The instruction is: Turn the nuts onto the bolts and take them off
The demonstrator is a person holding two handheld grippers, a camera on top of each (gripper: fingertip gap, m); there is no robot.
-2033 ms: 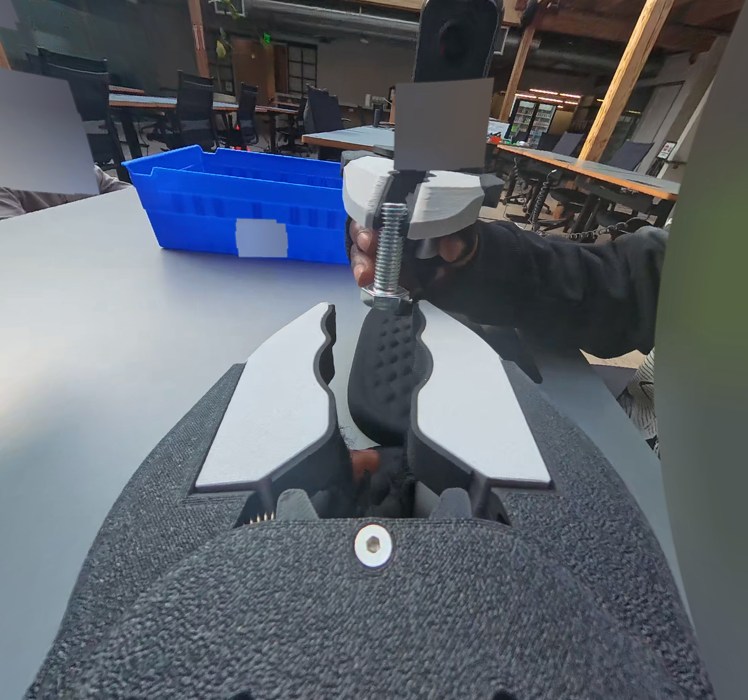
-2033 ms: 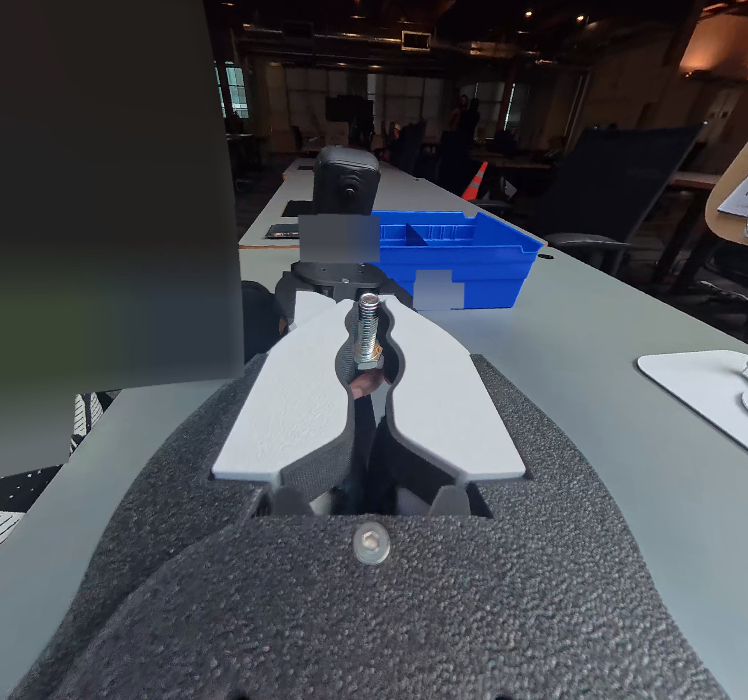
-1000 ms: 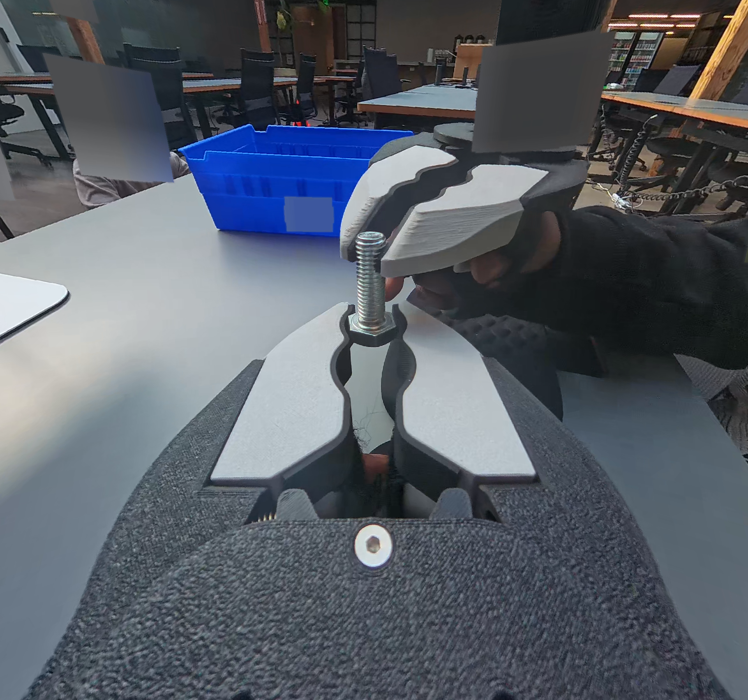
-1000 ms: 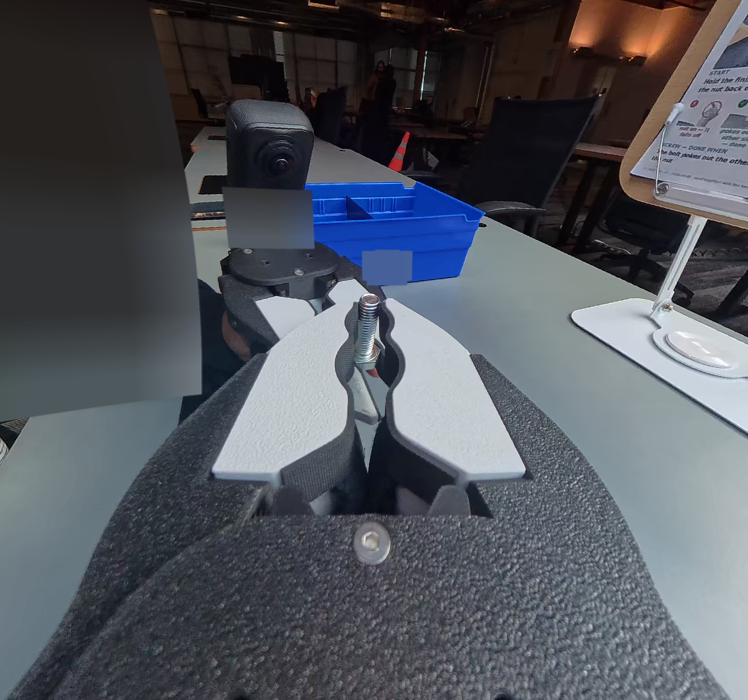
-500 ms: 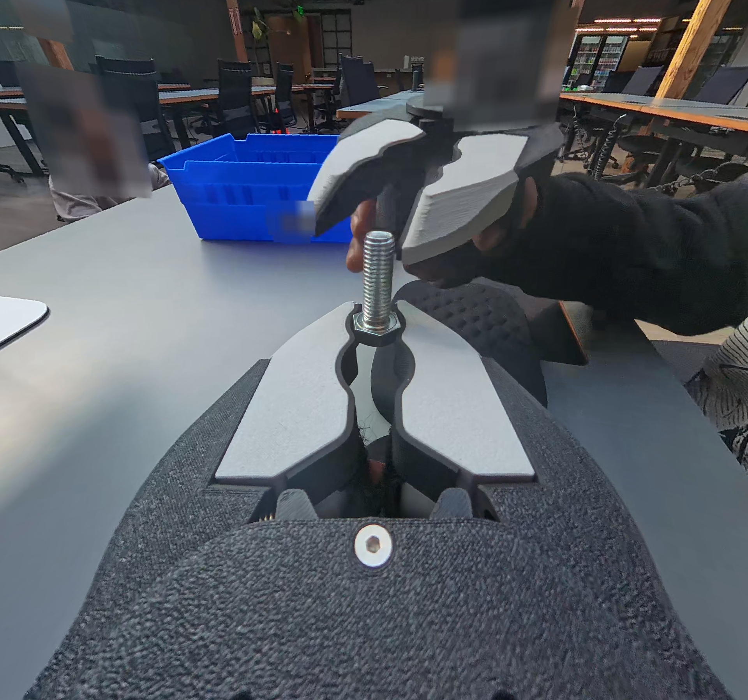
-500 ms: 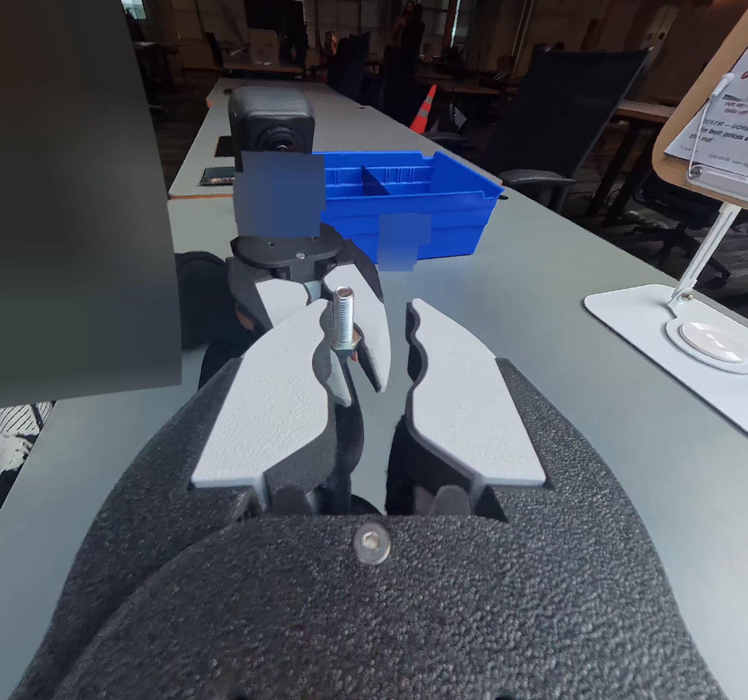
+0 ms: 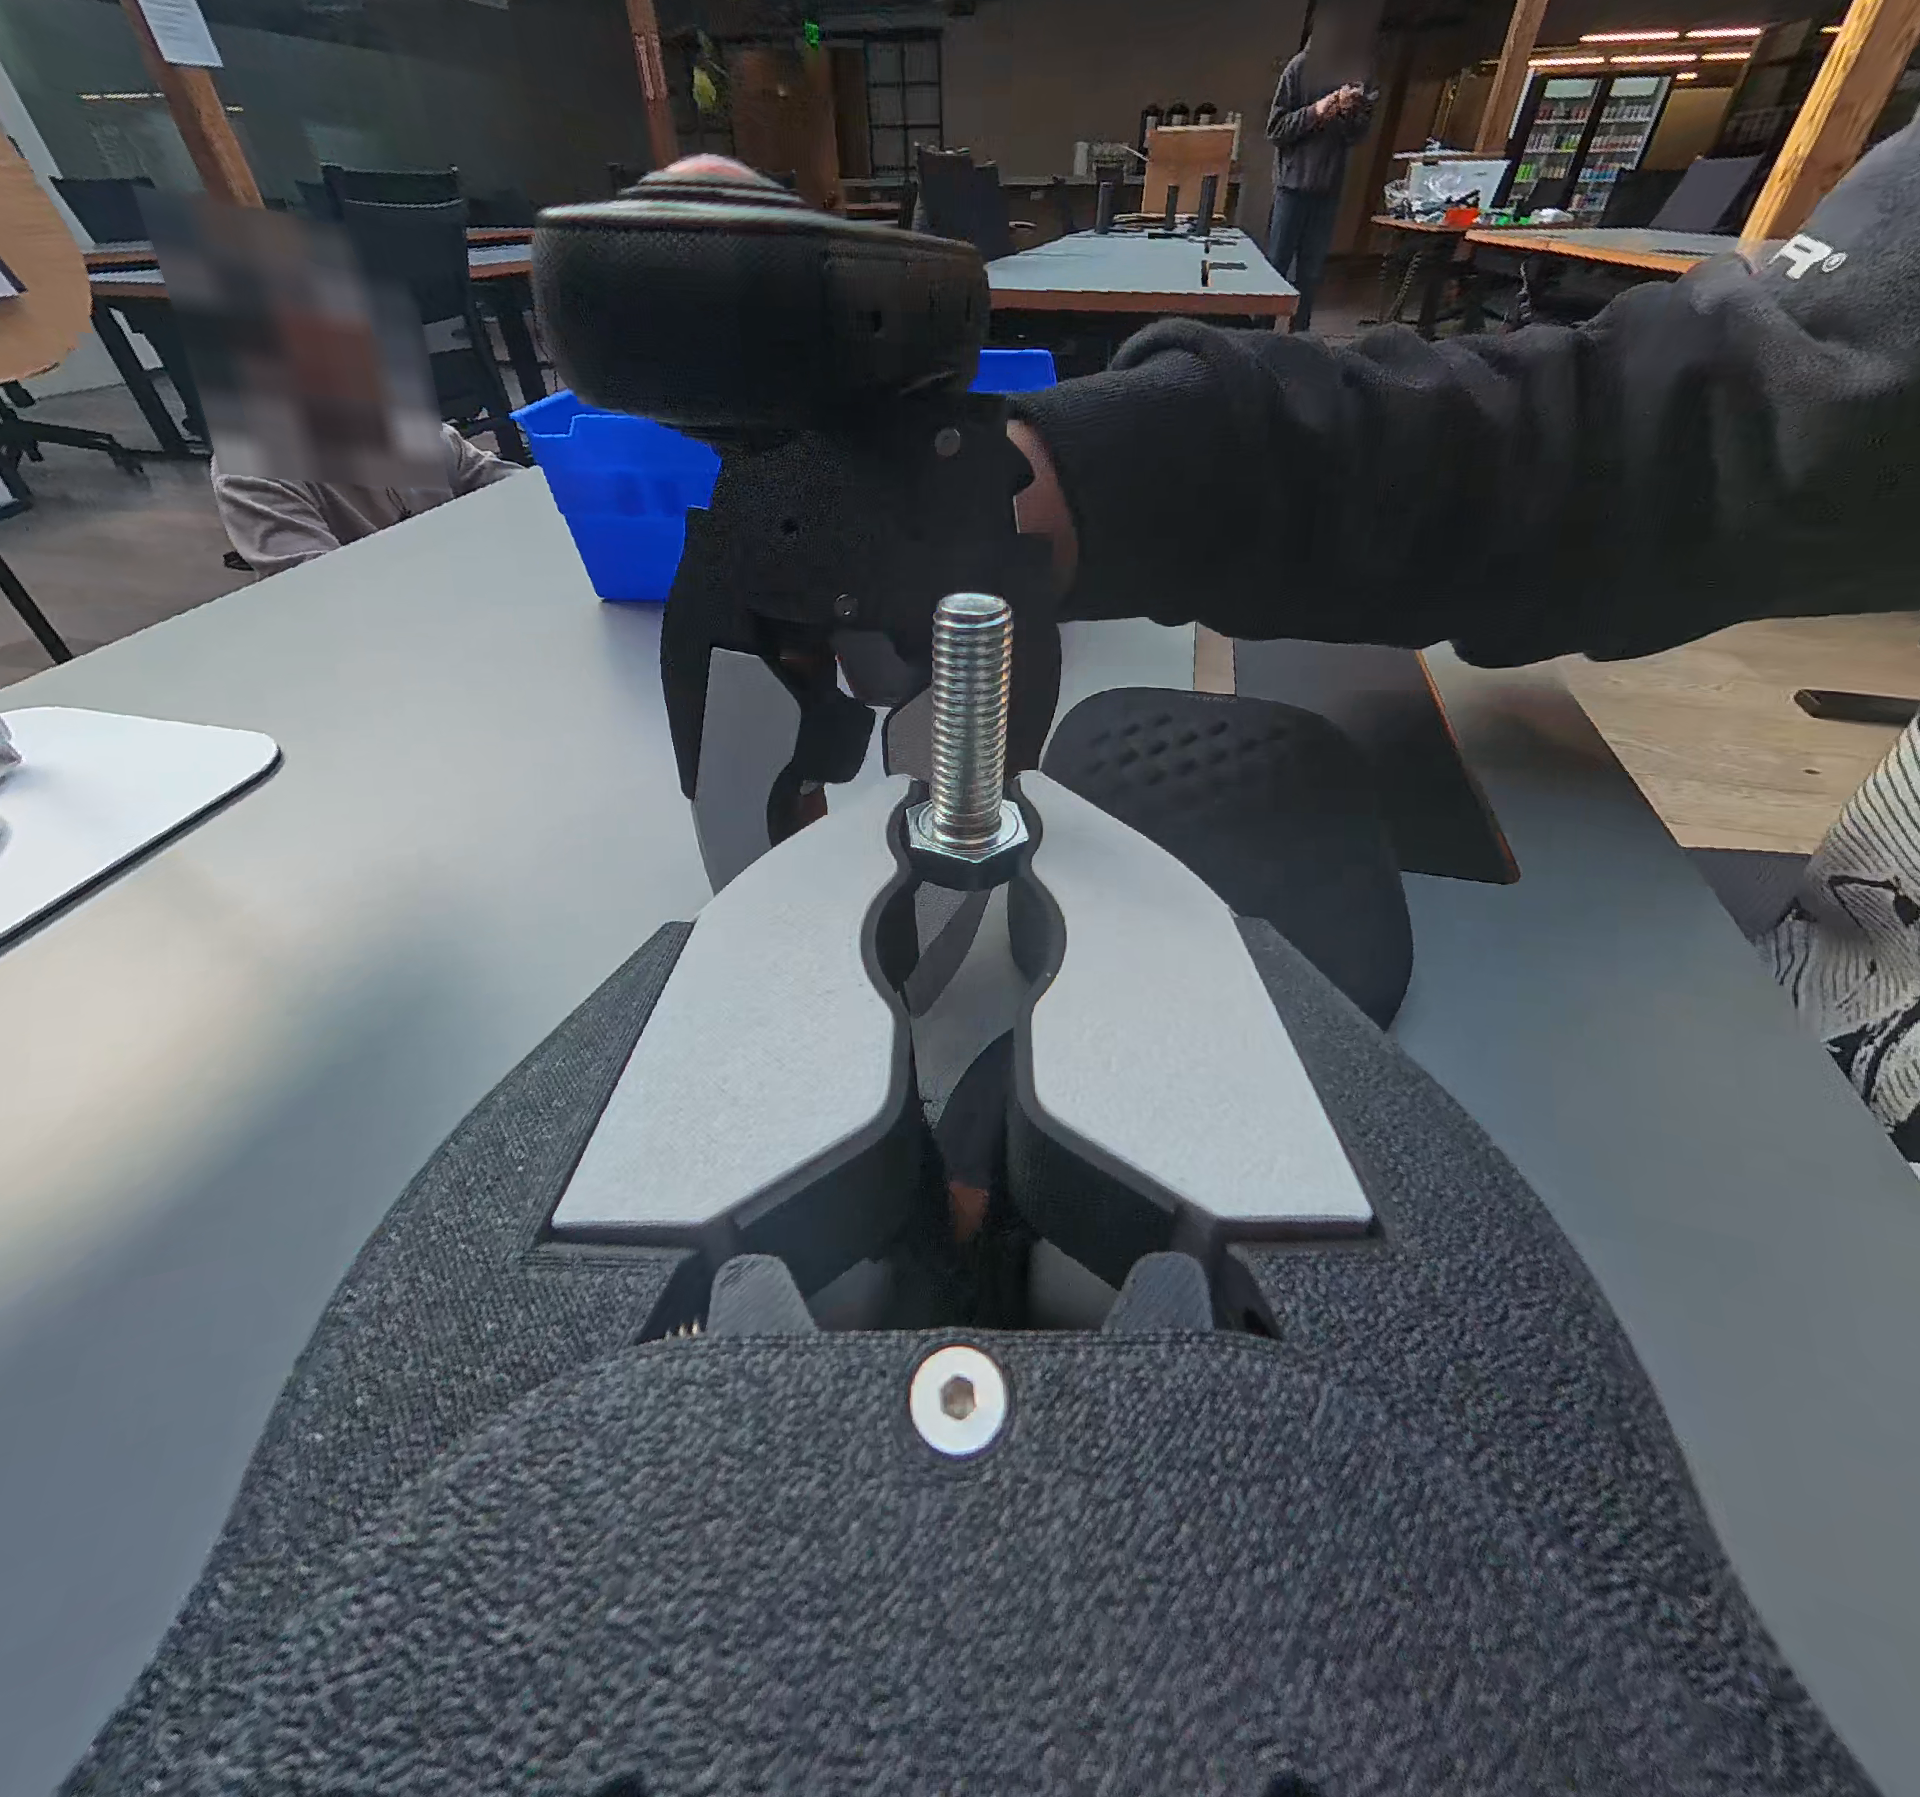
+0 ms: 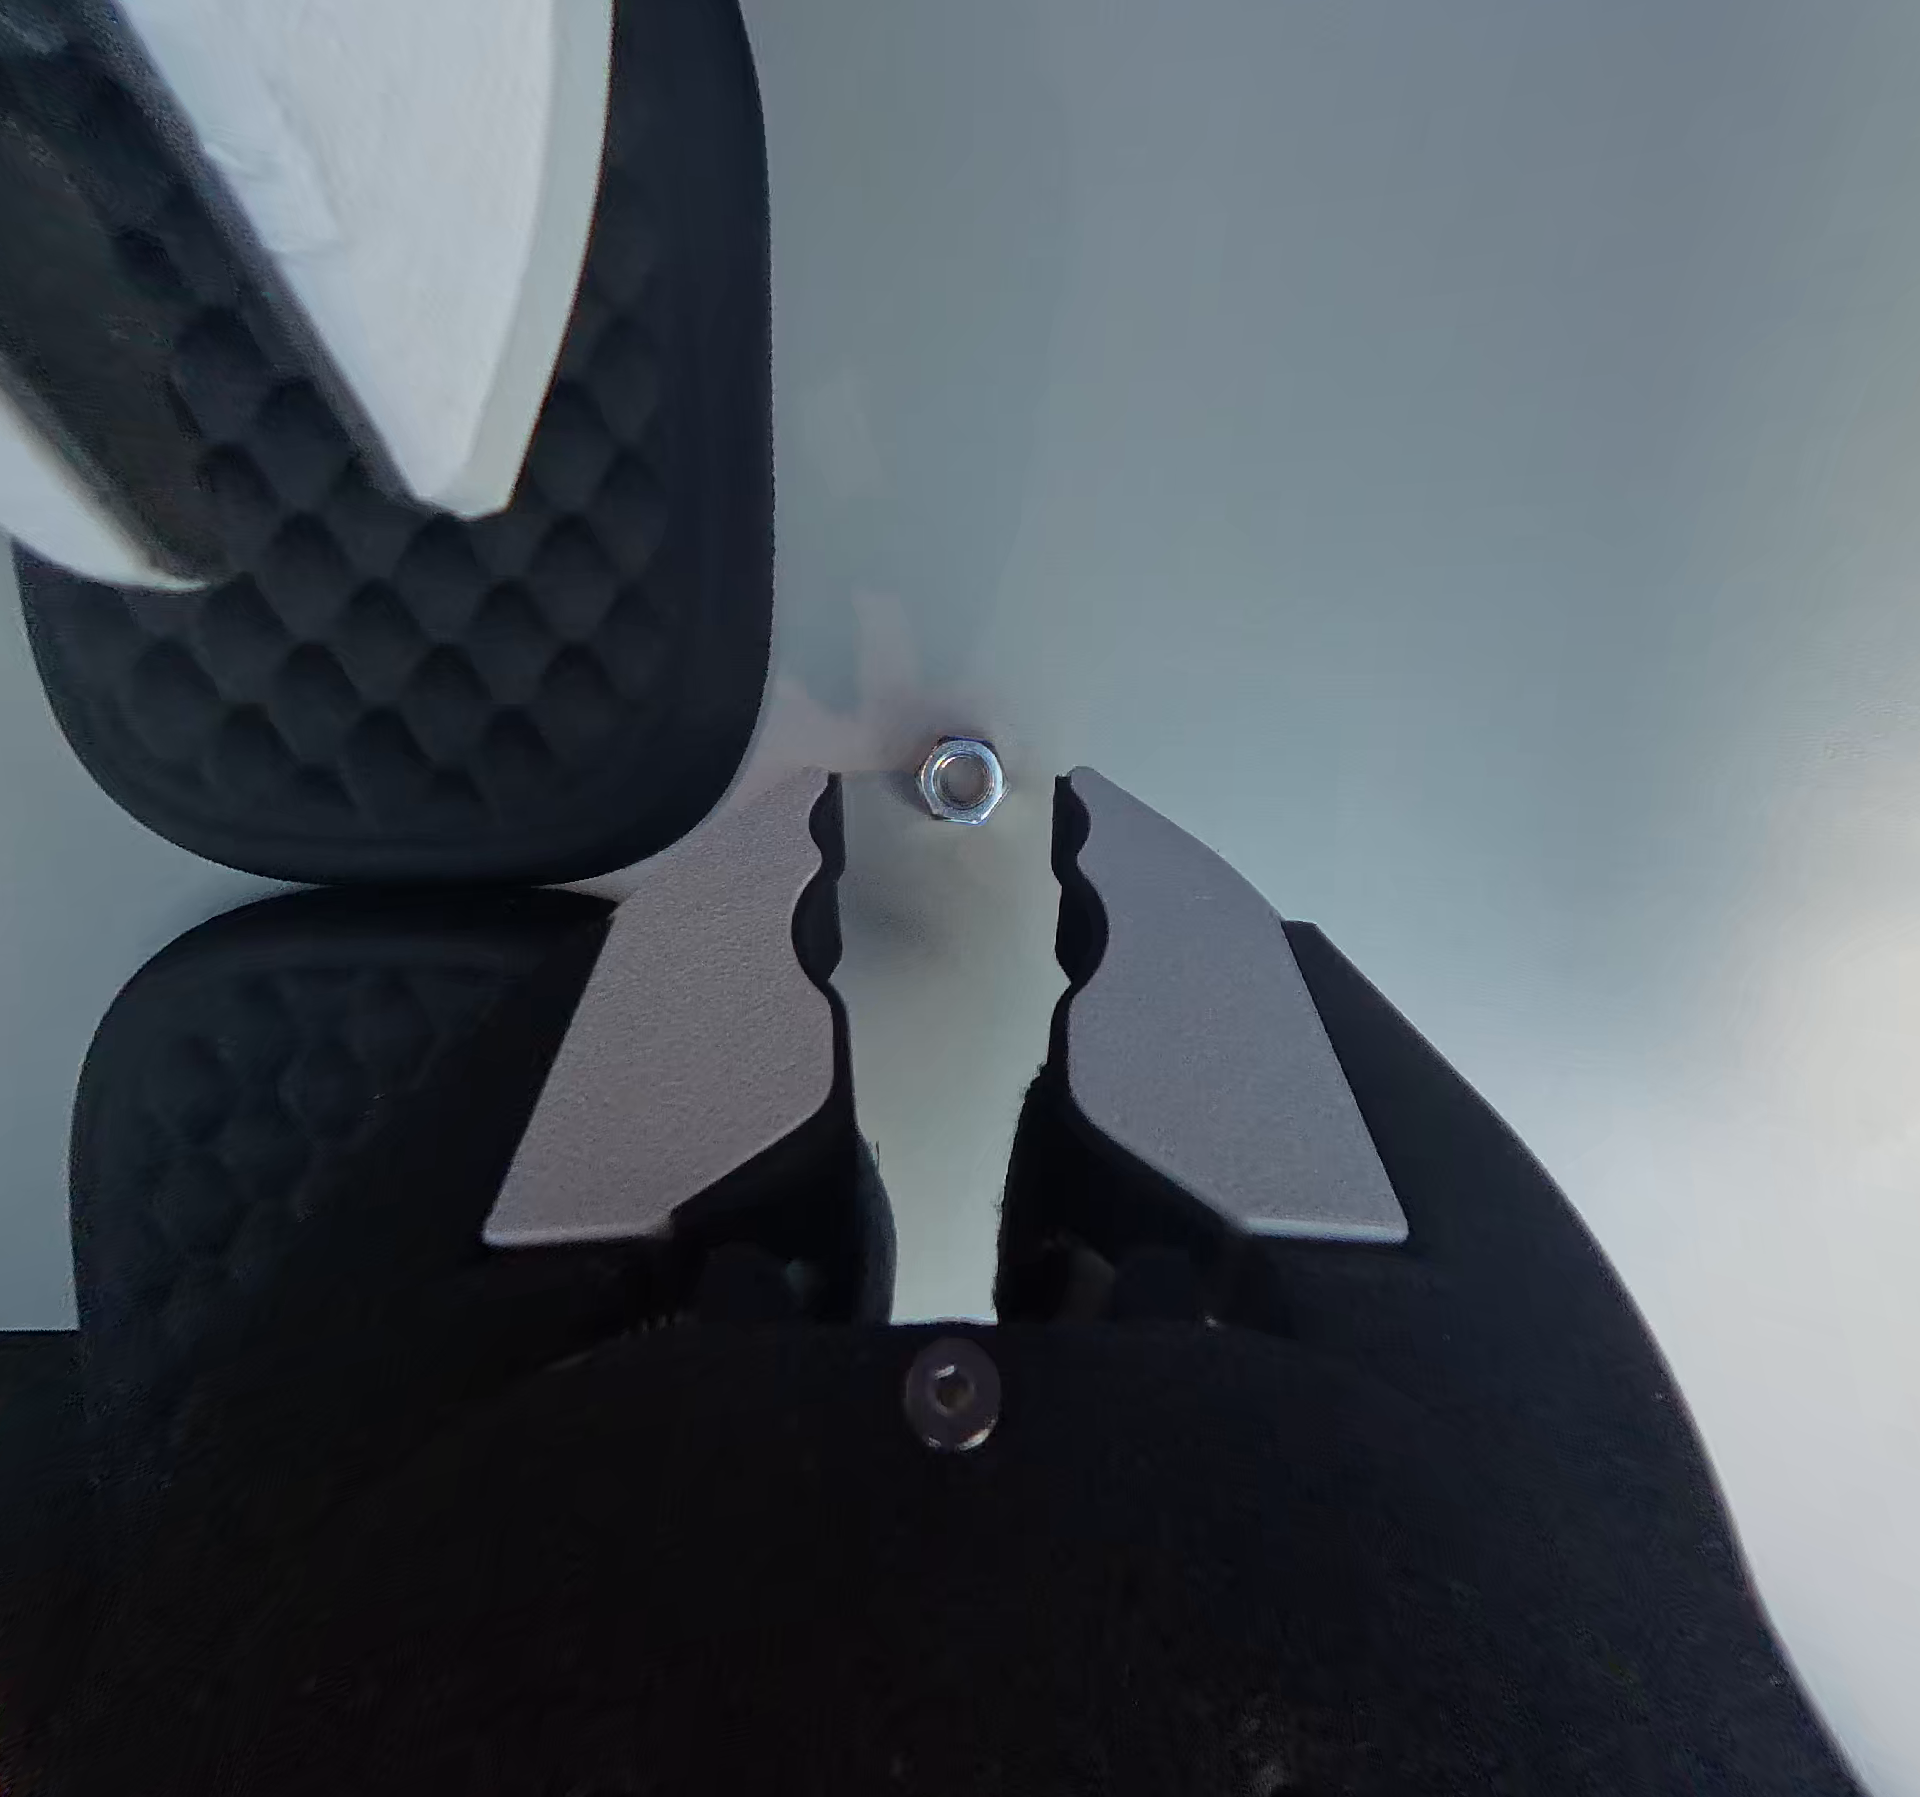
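Bolt (image 7: 970,721) stands upright, hex head pinched in my left gripper (image 7: 966,848), while my right gripper (image 8: 948,791) has let go and now points down, jaws wide, over a loose nut (image 8: 962,783) on the table (image 8: 1455,397), ready for threading.

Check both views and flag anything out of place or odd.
Nothing stands out. The left gripper holds the bolt upright by its head. The open right gripper points down at a loose nut lying flat on the table.
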